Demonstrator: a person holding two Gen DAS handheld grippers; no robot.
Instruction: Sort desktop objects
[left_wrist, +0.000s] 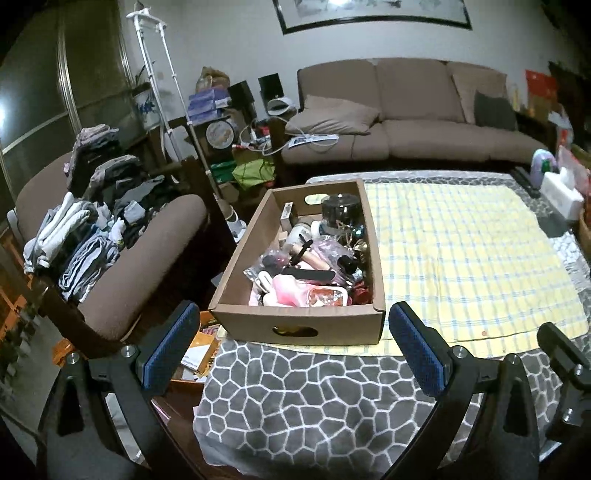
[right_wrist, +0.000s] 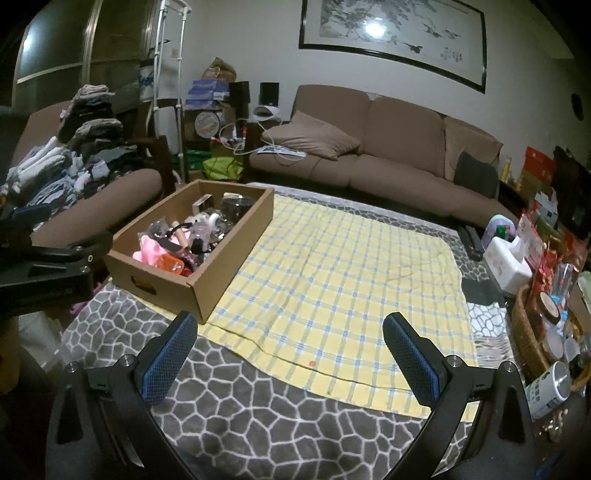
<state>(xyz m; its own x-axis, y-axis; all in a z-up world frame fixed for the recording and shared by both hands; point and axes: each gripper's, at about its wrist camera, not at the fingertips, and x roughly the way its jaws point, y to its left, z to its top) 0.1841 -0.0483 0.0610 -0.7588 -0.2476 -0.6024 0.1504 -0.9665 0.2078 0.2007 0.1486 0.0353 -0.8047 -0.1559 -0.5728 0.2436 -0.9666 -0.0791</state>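
Nearest your cameras is the grey blanket with the white cobble pattern (left_wrist: 295, 398), spread over the table below both tools. Your left gripper (left_wrist: 291, 343) hangs over it with its jaws spread wide and nothing between the blue pads (left_wrist: 168, 350). Your right gripper (right_wrist: 291, 350) is just as wide and just as empty, above the edge of the yellow checked cloth (right_wrist: 332, 280). The cardboard box (left_wrist: 295, 325) stands on the left edge of that cloth, straight ahead of your left gripper and to the front left of your right one. It is crammed with small things: a dark lidded jar (left_wrist: 340, 210) at the far end, pink items (left_wrist: 284, 291) at the near end. A white tissue box (right_wrist: 506, 262) and a wicker basket (right_wrist: 528, 332) sit at the table's right side.
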